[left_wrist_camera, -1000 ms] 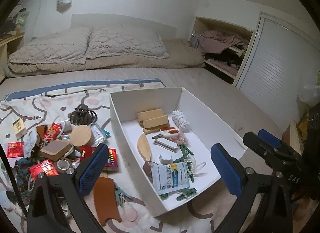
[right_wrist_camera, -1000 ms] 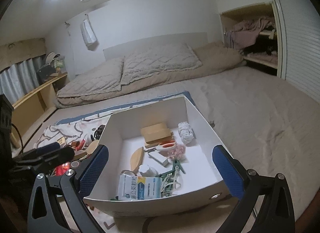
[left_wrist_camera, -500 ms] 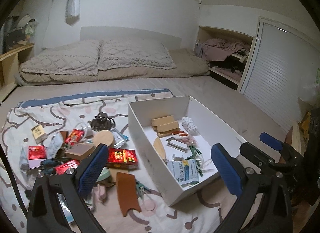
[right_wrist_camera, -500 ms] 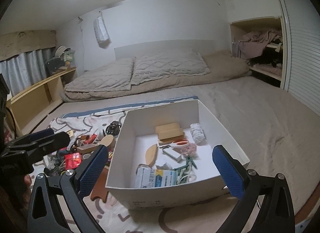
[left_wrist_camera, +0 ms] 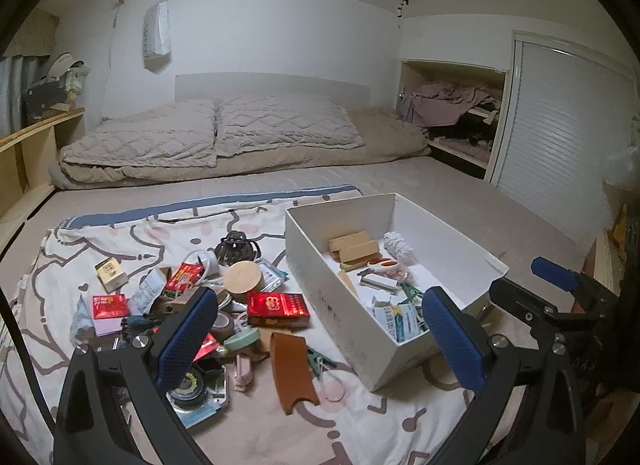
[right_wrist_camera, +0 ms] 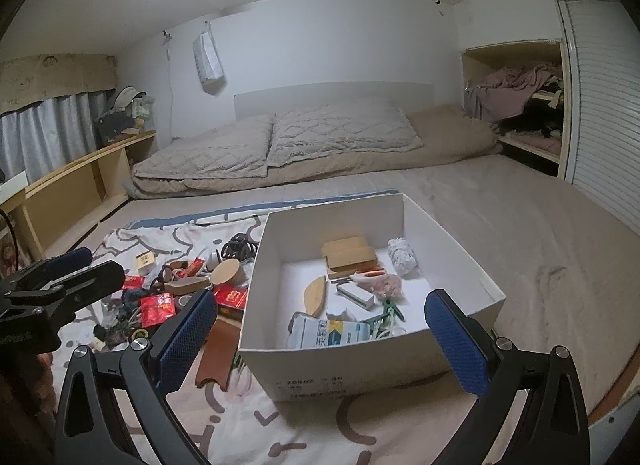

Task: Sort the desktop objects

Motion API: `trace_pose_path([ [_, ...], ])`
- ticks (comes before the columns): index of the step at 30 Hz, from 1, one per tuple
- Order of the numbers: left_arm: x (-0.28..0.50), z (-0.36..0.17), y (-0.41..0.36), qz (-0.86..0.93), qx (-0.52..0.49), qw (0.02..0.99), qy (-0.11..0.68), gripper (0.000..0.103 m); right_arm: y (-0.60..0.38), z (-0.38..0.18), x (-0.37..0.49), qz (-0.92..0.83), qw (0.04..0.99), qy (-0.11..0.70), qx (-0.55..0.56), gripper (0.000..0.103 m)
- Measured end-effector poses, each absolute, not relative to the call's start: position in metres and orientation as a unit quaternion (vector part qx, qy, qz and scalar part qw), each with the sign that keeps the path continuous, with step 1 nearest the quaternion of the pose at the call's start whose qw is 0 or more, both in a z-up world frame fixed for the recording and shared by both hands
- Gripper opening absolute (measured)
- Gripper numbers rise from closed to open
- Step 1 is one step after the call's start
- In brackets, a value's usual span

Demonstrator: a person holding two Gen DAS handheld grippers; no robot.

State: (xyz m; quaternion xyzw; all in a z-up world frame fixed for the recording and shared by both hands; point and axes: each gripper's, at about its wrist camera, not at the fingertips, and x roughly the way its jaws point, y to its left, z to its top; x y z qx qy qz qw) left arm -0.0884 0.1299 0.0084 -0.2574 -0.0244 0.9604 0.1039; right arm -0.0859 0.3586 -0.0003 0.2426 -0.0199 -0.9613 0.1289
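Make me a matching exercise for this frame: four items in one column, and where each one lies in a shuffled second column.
Items
1. wooden blocks
2. brown leather sleeve
3. black hair claw
4. blue-and-white packet

Places
A. on the blanket, at the far edge of the pile
B. inside the white box, by its near wall
C. inside the white box, by its far wall
D. on the blanket, just left of the box's near corner

Pairs: 1-C, 2-D, 3-A, 4-B
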Motion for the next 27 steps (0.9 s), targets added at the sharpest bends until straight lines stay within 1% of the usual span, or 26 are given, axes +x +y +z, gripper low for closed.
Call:
trace_pose_path([
  [7, -0.077, 0.004, 0.122, 0.962, -0.257, 0.095, -0.025, 0.103, 0.355, -0.005, -0.075, -0.961, 0.126, -0.011, 0.248, 0.103],
  [12, -0.070, 0.001, 0.117, 0.965, -0.250, 0.071, -0.022, 0.103, 0.352, -0.005, -0.069, -0.961, 0.123, -0.007, 0.247, 0.103],
  [16, -0.067, -0.002, 0.113, 0.964, -0.255, 0.067, -0.029, 0.103, 0.351, -0.007, -0.065, -0.962, 0.118, -0.002, 0.247, 0.103],
  [27, -0.056, -0.006, 0.114, 0.965, -0.252, 0.065, -0.014, 0.103, 0.348, -0.010, -0.056, -0.962, 0.120, 0.007, 0.246, 0.103],
])
